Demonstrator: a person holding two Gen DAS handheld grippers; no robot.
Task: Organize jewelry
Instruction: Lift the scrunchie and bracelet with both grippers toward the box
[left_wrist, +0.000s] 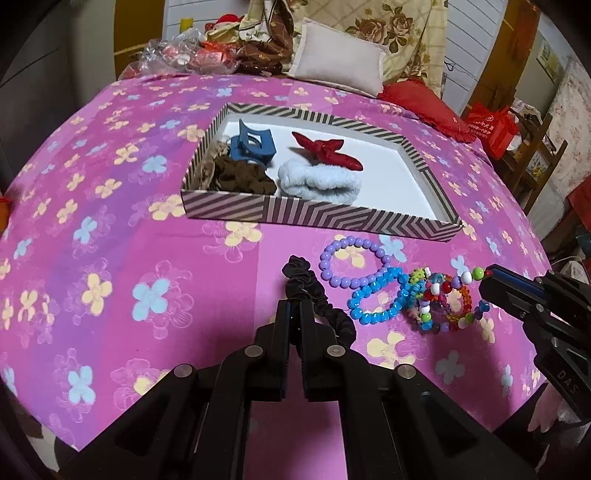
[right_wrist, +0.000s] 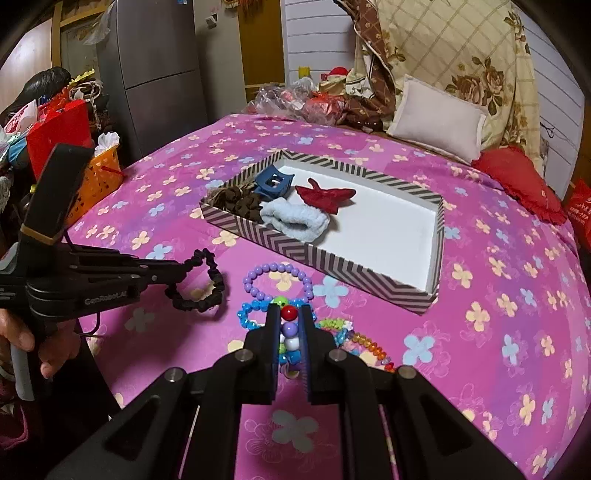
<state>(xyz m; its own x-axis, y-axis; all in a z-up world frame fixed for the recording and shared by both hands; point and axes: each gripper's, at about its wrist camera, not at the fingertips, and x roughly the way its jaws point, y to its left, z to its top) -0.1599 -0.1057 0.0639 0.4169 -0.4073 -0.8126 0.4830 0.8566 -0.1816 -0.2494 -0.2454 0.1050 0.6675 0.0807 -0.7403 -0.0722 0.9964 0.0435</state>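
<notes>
Left gripper (left_wrist: 294, 308) clamped on the black scrunchie (left_wrist: 317, 291), loop trailing out toward one o'clock over the pink bedsheet (left_wrist: 110, 258). Thin pinch of fabric there; could slip free on the carry if the loop snags or swings.

Further right, purple bead bracelet (left_wrist: 351, 264) lying loose, touching the blue bead bracelet (left_wrist: 376, 297) at its five o'clock. Blue one tangled against the multicolour bead strand (left_wrist: 443, 299).

Right gripper (right_wrist: 289, 314) shut on that multicolour strand, red and white beads squeezed between the pads, rest of the strand sagging below toward six o'clock. Risk here: round beads rolling out of the pads, or the strand dragging the blue bracelet and the orange bead bracelet (right_wrist: 369, 341) along with it, since all three overlap.

Striped box (right_wrist: 314, 254) sitting at twelve o'clock from both sets of tongs, well apart, already holding a blue claw clip (right_wrist: 271, 184), brown scrunchie (right_wrist: 243, 205), pale blue band (right_wrist: 295, 218) and red bow (right_wrist: 327, 195). Open white floor toward its right end.
</notes>
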